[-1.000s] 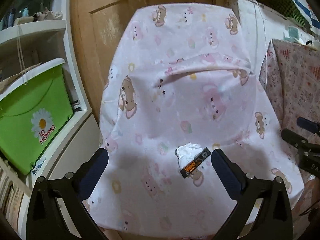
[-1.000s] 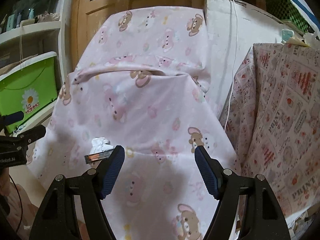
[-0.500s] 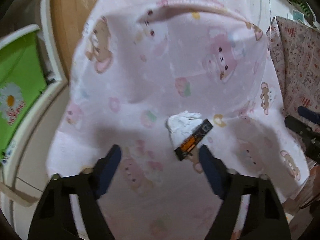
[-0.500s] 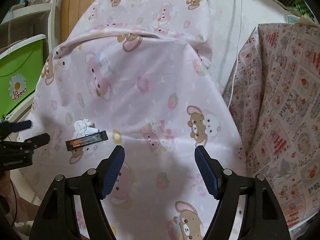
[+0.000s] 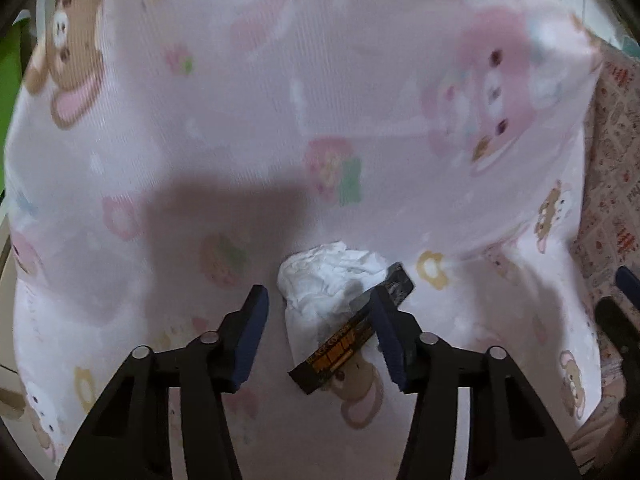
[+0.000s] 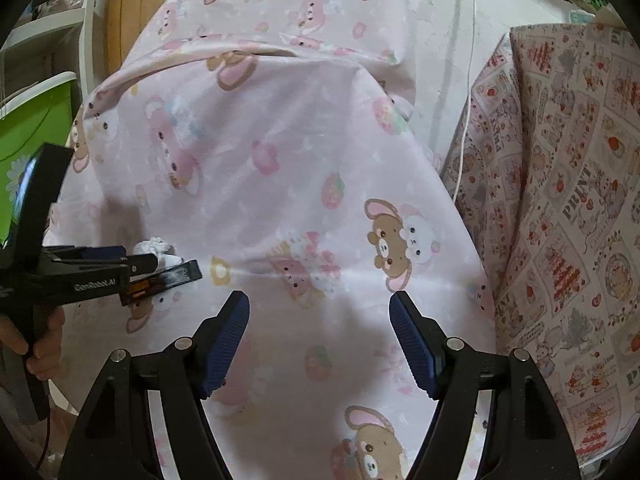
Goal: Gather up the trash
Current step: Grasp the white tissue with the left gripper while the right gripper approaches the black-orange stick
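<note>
A crumpled white tissue [image 5: 326,280] and a black wrapper with orange print [image 5: 352,336] lie together on a seat draped in pink bear-print cloth [image 5: 280,128]. My left gripper [image 5: 318,300] is open, low over them, its fingers on either side of the tissue and wrapper. In the right wrist view the left gripper [image 6: 132,266] reaches in from the left over the tissue [image 6: 158,250] and wrapper [image 6: 168,278]. My right gripper [image 6: 320,304] is open and empty above the cloth, to the right of the trash.
A green storage box [image 6: 28,136] sits on a white shelf at the left. A table under strawberry-print cloth [image 6: 568,208] stands at the right, with a white cable [image 6: 466,92] hanging beside it. A wooden door [image 6: 124,20] is behind the seat.
My left gripper has dropped forward and down onto the tissue and wrapper, which now sit between its fingers. My right gripper has tilted down slightly and stays open.
</note>
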Available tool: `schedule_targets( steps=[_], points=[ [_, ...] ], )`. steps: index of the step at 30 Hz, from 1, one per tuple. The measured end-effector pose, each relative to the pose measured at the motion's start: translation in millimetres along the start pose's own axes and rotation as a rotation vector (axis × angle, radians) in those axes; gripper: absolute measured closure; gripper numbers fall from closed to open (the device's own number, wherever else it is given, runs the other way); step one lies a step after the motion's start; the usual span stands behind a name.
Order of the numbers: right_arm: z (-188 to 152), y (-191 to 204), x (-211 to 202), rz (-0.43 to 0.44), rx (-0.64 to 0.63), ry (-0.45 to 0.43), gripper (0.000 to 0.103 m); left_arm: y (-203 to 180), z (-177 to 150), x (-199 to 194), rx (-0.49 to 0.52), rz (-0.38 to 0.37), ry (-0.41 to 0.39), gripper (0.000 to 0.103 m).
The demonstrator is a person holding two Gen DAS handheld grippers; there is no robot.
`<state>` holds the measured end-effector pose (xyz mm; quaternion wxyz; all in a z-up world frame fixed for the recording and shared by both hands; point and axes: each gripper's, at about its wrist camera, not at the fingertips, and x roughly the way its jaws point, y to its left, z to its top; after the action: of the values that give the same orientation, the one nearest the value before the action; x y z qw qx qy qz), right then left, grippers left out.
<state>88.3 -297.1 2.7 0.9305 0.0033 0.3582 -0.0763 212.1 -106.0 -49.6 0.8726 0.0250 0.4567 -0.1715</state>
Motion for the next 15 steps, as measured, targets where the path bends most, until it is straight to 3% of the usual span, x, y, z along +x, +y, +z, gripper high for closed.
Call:
schedule_targets(
  steps=[3,5,7,15],
  points=[
    [-1,-6,1,-0.003,0.002,0.005,0.028,3,-5,6,-0.019,0.041,0.0,0.069],
    [-1,-10,2,-0.002,0.009,0.008,0.028,6,-7,9,-0.047,0.001,0.022,0.074],
    [-1,-13,2,0.0,0.02,0.011,0.028,7,-8,7,-0.062,-0.04,0.034,0.095],
    [-3,-18,-1,0.0,0.052,0.01,0.028,-9,-32,-17,-0.075,-0.229,0.114,0.1]
  ],
)
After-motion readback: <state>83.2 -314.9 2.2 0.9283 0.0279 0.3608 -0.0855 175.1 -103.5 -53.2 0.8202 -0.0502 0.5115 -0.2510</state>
